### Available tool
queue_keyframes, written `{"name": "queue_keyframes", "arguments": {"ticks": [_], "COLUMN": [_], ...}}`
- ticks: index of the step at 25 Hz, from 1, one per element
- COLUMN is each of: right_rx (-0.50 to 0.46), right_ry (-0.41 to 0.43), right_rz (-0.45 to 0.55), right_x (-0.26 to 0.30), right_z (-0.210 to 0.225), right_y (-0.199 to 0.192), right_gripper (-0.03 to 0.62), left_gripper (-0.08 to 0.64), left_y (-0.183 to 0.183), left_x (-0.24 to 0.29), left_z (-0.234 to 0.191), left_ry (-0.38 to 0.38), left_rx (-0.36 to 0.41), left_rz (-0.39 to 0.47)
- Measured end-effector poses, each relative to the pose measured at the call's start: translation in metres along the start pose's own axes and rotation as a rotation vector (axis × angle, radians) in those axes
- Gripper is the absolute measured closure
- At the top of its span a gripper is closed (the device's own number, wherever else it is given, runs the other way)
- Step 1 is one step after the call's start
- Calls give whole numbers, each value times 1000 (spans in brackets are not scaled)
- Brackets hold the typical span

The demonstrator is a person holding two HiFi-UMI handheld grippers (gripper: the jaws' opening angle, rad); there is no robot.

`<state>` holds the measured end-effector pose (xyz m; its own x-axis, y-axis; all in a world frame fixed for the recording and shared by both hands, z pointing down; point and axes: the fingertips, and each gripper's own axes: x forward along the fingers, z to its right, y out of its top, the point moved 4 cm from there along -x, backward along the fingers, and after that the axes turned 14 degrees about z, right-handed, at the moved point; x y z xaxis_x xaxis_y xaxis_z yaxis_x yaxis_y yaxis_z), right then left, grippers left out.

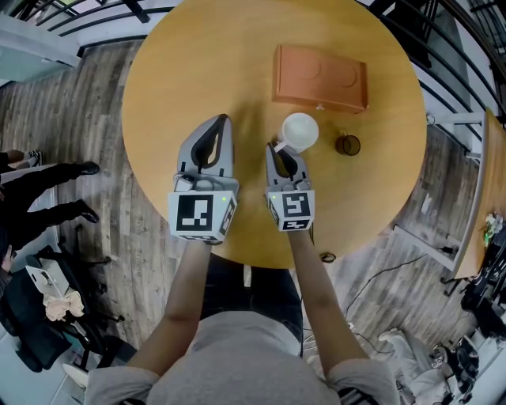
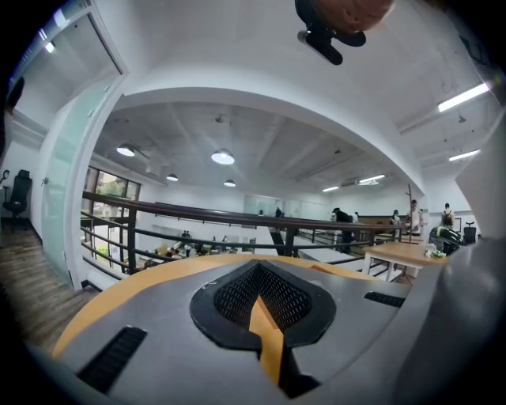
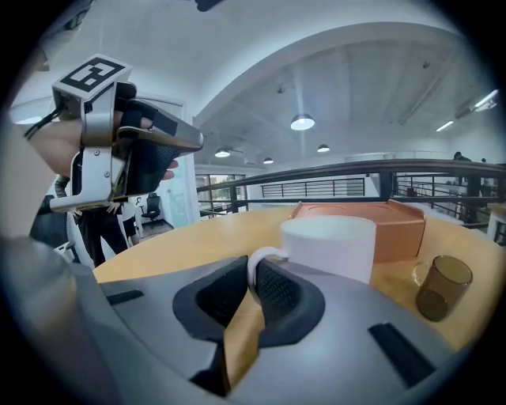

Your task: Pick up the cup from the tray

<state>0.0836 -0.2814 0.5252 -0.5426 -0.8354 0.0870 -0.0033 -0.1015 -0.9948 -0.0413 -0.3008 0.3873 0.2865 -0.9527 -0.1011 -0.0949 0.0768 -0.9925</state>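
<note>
A white cup [image 1: 300, 131] stands out over the round wooden table [image 1: 190, 71], just in front of the orange tray [image 1: 320, 77] and off it. My right gripper [image 1: 277, 149] is shut on the cup's thin handle. In the right gripper view that handle [image 3: 254, 261] is pinched between the black pads, with the cup body [image 3: 328, 247] just beyond and the tray [image 3: 399, 229] behind it. Whether the cup rests on the table, I cannot tell. My left gripper [image 1: 220, 126] hovers to the left, shut [image 2: 257, 277] with nothing in it.
A small brown glass [image 1: 348, 145] stands on the table right of the cup, also in the right gripper view [image 3: 443, 286]. Black railings [image 1: 87, 20] run behind the table. A person's legs [image 1: 47, 190] and a chair [image 1: 39, 316] are on the floor at the left.
</note>
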Motion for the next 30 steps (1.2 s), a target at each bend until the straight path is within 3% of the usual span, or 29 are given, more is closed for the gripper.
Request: {"name": "queue_keyframes", "arguments": {"ticks": [10, 12, 14, 24, 27, 30], "right_rx": [-33, -18, 4, 18, 1, 8], "right_ry": [-19, -3, -16, -109, -141, -172], "right_rz": [-5, -19, -36, -54, -61, -43], "right_x": [-6, -5, -7, -25, -34, -44], "right_z": [-2, -7, -8, -2, 2, 6], "right_y": [-12, -13, -14, -12, -11, -3], "right_gripper": [552, 472, 443, 443, 470, 569], "left_gripper": [557, 557, 557, 557, 557, 557], "left_y": [-3, -2, -1, 2, 2, 3], "left_x": [-2, -1, -2, -3, -2, -1], "left_z": [5, 5, 5, 2, 4, 5], "left_ry": [-9, -6, -6, -10, -14, -18], "left_rx": [5, 3, 3, 2, 3, 1], "left_rz": [7, 9, 10, 13, 16, 21]}}
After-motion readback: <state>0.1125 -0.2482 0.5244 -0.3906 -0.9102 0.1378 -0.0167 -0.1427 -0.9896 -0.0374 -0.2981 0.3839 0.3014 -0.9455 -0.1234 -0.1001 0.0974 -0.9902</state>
